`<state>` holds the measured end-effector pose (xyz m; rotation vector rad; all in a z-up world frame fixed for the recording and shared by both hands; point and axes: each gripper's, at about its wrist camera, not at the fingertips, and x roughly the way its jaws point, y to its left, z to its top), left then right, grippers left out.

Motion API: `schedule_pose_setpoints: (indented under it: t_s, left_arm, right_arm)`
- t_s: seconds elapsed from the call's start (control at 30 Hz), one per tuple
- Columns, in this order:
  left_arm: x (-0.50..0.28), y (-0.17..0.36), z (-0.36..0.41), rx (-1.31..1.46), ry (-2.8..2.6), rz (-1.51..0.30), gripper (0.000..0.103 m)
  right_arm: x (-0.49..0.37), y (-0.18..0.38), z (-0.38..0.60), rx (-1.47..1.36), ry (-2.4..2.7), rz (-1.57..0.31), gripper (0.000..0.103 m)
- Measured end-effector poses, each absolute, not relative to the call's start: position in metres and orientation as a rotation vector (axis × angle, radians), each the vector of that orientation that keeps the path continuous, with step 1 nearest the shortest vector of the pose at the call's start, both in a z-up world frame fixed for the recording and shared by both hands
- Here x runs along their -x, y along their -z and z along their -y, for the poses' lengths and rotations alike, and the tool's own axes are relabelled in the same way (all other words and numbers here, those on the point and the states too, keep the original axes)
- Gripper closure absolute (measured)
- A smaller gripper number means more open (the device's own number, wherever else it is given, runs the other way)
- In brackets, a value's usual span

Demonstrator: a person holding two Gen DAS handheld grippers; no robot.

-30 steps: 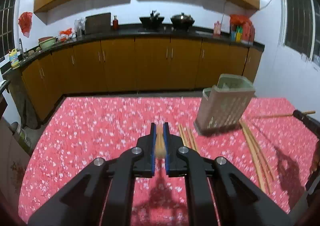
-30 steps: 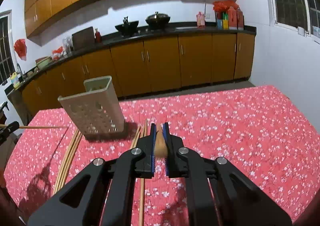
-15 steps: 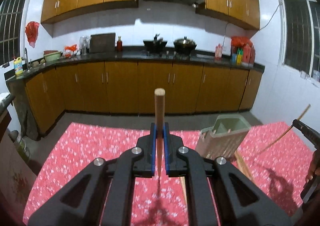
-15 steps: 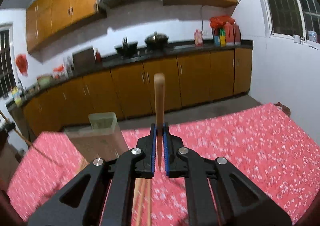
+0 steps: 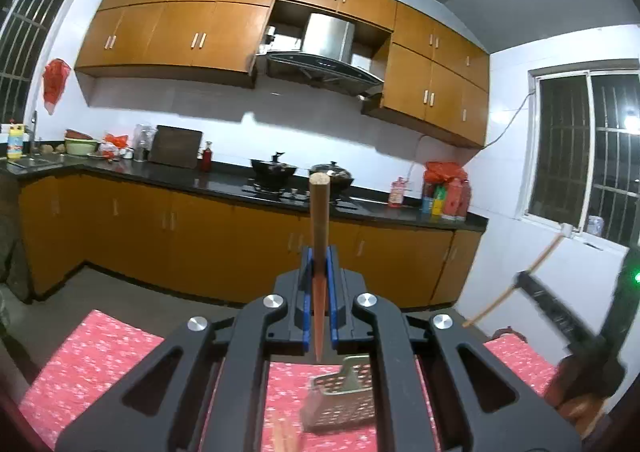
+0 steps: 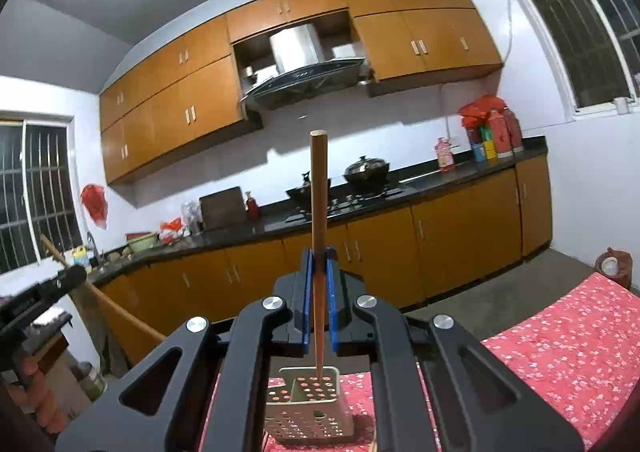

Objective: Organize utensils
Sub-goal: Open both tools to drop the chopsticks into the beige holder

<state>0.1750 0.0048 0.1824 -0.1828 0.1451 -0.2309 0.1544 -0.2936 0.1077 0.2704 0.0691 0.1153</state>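
My left gripper (image 5: 319, 284) is shut on a wooden chopstick (image 5: 319, 224) that stands upright, thick end up, its tip above the beige perforated utensil holder (image 5: 340, 406) on the red floral table. My right gripper (image 6: 318, 288) is shut on another chopstick (image 6: 319, 212), held upright with its tip over the open top of the holder (image 6: 310, 408). The right gripper with its chopstick (image 5: 516, 284) shows at the right edge of the left wrist view. The left gripper (image 6: 44, 288) shows at the left of the right wrist view.
The red floral tablecloth (image 6: 560, 340) covers the table below both grippers. More chopsticks (image 5: 286, 434) lie blurred on the cloth beside the holder. Kitchen cabinets and a black counter (image 5: 200, 180) run along the far wall.
Both grippers have risen and tilted up from the table with their chopsticks, now standing upright. The holder has dropped low in both views, beneath the chopstick tips.
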Motion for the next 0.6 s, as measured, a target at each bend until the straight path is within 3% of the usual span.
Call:
schedule_pose_setpoints:
  t_s: [0.5, 0.53, 0.6]
  left_arm:
    - [-0.223, -0.108, 0.042, 0.157, 0.265, -0.333, 0.093]
    - [-0.224, -0.106, 0.04, 0.161, 0.266, -0.339, 0.092]
    - [-0.223, -0.103, 0.037, 0.164, 0.26, -0.338, 0.084]
  right_arm:
    - [-0.187, -0.048, 0.277, -0.243, -0.127, -0.283, 0.094]
    - [-0.186, -0.048, 0.276, -0.243, -0.128, -0.283, 0.09]
    - [-0.181, -0.05, 0.278, -0.246, -0.127, -0.278, 0.072]
